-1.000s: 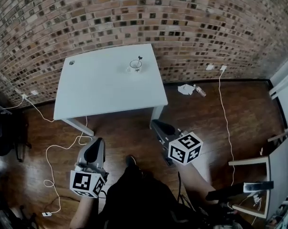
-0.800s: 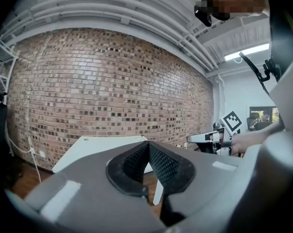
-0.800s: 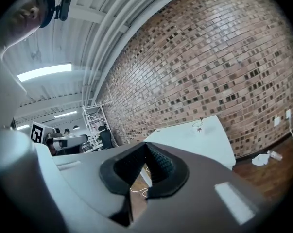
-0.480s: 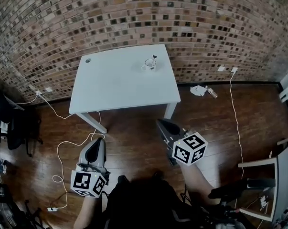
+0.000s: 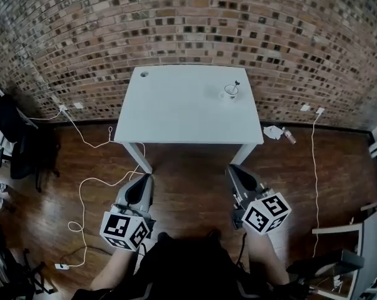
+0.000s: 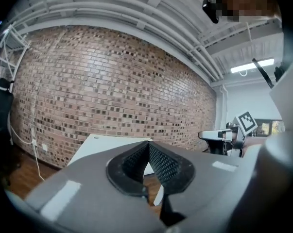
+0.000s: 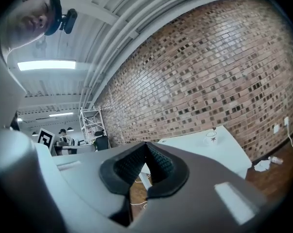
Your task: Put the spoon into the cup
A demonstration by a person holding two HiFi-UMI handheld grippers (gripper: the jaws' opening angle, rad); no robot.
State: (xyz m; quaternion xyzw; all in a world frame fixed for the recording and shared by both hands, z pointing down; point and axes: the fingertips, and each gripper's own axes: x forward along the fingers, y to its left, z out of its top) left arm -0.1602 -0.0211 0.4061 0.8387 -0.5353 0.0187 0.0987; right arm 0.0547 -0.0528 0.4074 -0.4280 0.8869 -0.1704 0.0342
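A white cup [image 5: 230,92] stands near the far right corner of the white table [image 5: 175,114], with a dark-ended spoon [image 5: 236,84] standing in it. In the right gripper view the cup [image 7: 210,136] shows small on the table [image 7: 224,152]. Both grippers hang over the wooden floor, short of the table's near edge. My left gripper [image 5: 145,179] is shut and empty, its ribbed pads meeting [image 6: 148,145]. My right gripper [image 5: 234,170] is also shut with nothing in it [image 7: 146,145]. Neither gripper is anywhere near the cup.
A brick wall [image 5: 188,24] runs behind the table. A white cable [image 5: 82,189] loops over the floor at the left, next to dark chairs [image 5: 25,155]. Crumpled paper and a bottle [image 5: 279,132] lie by the wall at the right. Furniture [image 5: 363,255] stands at the lower right.
The view has swung so the table sits more central and larger. Both grippers have come closer to its near edge, still shut. Cup and spoon have not moved on the table.
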